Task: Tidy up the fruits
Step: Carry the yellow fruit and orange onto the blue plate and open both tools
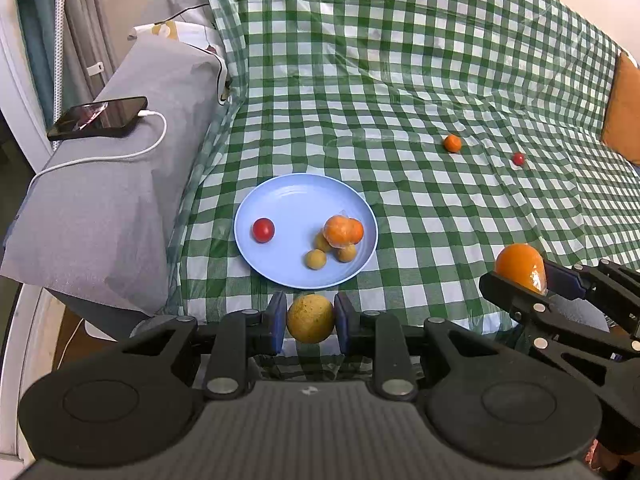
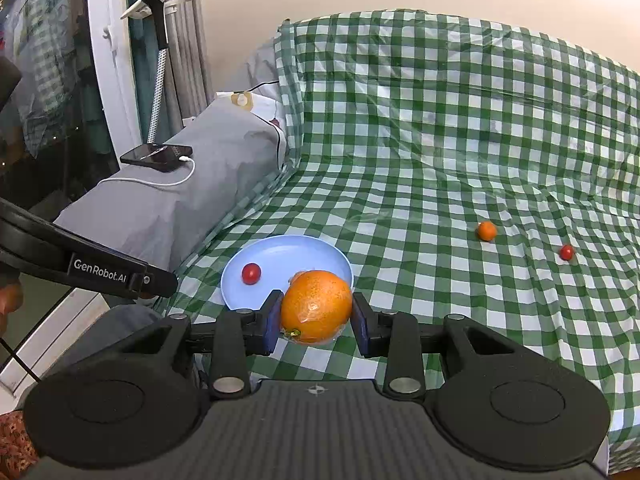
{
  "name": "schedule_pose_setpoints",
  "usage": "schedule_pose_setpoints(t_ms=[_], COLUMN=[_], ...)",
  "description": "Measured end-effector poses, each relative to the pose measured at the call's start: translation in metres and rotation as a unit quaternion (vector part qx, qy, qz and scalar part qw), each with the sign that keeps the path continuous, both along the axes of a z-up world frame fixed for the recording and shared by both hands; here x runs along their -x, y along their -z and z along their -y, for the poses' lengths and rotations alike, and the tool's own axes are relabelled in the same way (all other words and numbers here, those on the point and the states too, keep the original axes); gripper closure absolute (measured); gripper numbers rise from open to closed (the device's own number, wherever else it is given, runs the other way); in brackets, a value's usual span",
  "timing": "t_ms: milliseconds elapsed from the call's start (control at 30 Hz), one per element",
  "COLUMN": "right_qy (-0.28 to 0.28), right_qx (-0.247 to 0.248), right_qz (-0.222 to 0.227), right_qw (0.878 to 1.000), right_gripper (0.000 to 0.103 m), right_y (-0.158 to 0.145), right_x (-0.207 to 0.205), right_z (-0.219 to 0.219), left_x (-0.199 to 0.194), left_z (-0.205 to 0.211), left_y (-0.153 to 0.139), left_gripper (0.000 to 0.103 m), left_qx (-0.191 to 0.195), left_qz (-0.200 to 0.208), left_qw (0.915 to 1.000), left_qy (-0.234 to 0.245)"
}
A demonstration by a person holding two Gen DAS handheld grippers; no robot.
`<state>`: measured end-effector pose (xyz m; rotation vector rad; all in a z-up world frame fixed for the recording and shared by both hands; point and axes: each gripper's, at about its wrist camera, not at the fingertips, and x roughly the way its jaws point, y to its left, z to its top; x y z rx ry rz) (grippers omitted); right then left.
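Observation:
A light blue plate (image 1: 296,200) lies on the green checked cloth and shows in the right wrist view too (image 2: 288,256). On it are a red tomato (image 1: 263,230), a wrapped orange (image 1: 343,231) and three small tan fruits (image 1: 316,259). My left gripper (image 1: 310,322) is shut on a yellow-tan round fruit (image 1: 310,319) just in front of the plate. My right gripper (image 2: 316,316) is shut on a large wrapped orange (image 2: 316,306), held to the plate's right (image 1: 520,266). A small orange fruit (image 1: 452,143) and a small red tomato (image 1: 518,158) lie loose farther back.
A grey cushioned armrest (image 1: 120,184) at the left carries a phone (image 1: 98,117) on a white charging cable. An orange cushion (image 1: 624,120) sits at the far right. A window and lamp stand (image 2: 156,60) are at the left.

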<state>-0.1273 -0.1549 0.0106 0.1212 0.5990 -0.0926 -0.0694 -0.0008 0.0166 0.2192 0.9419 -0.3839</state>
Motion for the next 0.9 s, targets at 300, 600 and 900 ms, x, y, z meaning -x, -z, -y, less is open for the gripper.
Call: schedule_pose_setpoints(t_ms=[300, 600, 900], right_qy=[-0.004, -0.009, -0.019], right_qx=[0.004, 0.003, 0.002], right_qz=[-0.002, -0.015, -0.038], right_qw=[1.000, 1.000, 0.999], right_gripper=[0.066, 0.065, 0.066], right_y=[0.002, 0.010, 0.028], right_x=[-0.001, -0.012, -0.056], right_z=[0.002, 0.009, 0.014], left_x=[0.000, -0.016, -0.070], left_z=[-0.001, -0.003, 0.002], left_y=[0.002, 0.008, 0.029], left_gripper=[0.075, 0.075, 0.075], left_qx=[0.000, 0.001, -0.009], left_qz=[-0.002, -0.019, -0.028], left_qw=[1.0000, 0.9998, 0.9992], left_qy=[-0.001, -0.011, -0.025])
